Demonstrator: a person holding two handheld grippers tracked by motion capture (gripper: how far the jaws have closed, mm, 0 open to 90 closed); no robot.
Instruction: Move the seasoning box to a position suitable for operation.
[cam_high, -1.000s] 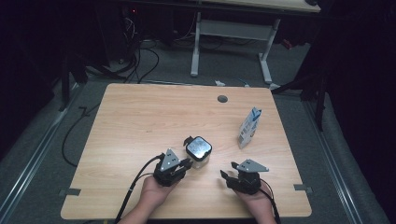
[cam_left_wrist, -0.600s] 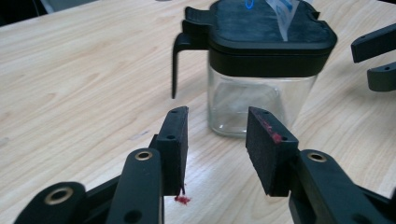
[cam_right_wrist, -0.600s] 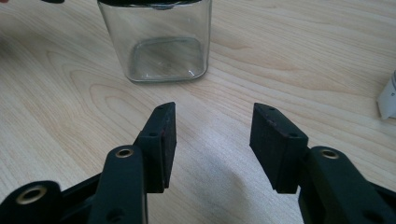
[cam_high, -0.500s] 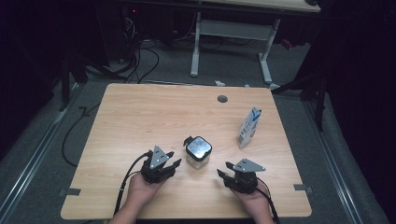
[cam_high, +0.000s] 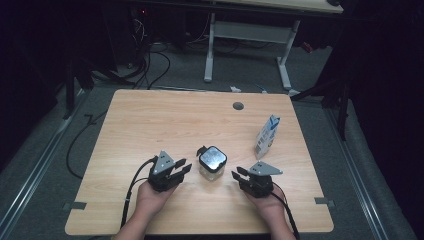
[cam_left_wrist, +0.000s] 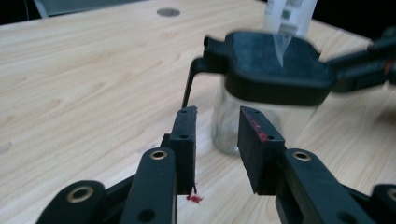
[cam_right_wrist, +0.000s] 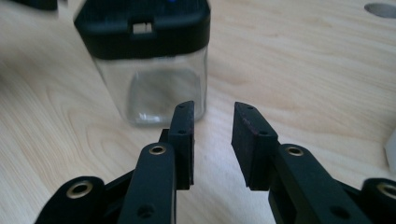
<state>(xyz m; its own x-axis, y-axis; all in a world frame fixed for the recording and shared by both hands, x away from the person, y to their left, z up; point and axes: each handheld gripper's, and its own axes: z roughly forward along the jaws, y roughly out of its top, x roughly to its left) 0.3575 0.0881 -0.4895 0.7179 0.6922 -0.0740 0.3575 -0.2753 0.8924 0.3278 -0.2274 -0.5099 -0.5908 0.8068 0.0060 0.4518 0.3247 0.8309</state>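
Near the worktop's front edge, about midway along it: clear glass jar (cam_high: 212, 167) with a black square lid (cam_high: 213, 158), standing upright on the wood, free of both tongs. Small black latch or handle (cam_high: 201, 150) sticking out from the lid on the side toward the left edge. Seen close in the left gripper view as a see-through body (cam_left_wrist: 229, 121) under a thick dark lid (cam_left_wrist: 275, 63), a thin black arm (cam_left_wrist: 190, 84) hanging down from the lid's corner; in the right gripper view as a square glass body (cam_right_wrist: 154, 91) under the black lid (cam_right_wrist: 142, 25), apparently empty.

Just left of the jar, left tongs (cam_high: 181, 169), held in a hand (cam_high: 150, 197) coming up from the front edge; jaws parted with a clear gap, gripping nothing, tips pointing at the jar but short of it. Red smears on the pad faces (cam_left_wrist: 254, 128) and a red speck on the wood beneath them.

Just right of the jar, right tongs (cam_high: 239, 175), likewise in a hand (cam_high: 267, 205) from the front edge; jaws apart, nothing between them, tips near the jar's side but not touching. Grey three-cornered plate atop each tool, black cable trailing back off the front edge.

Farther out, toward the right edge and halfway back: blue-and-white carton (cam_high: 266, 136), upright, well apart from the jar. Close to the back edge, right of centre: round grey cable hole (cam_high: 238, 106) in the worktop (cam_high: 150, 125). Beyond the back edge, on the dark floor: white legs of another desk (cam_high: 245, 45) and loose cables (cam_high: 145, 65).
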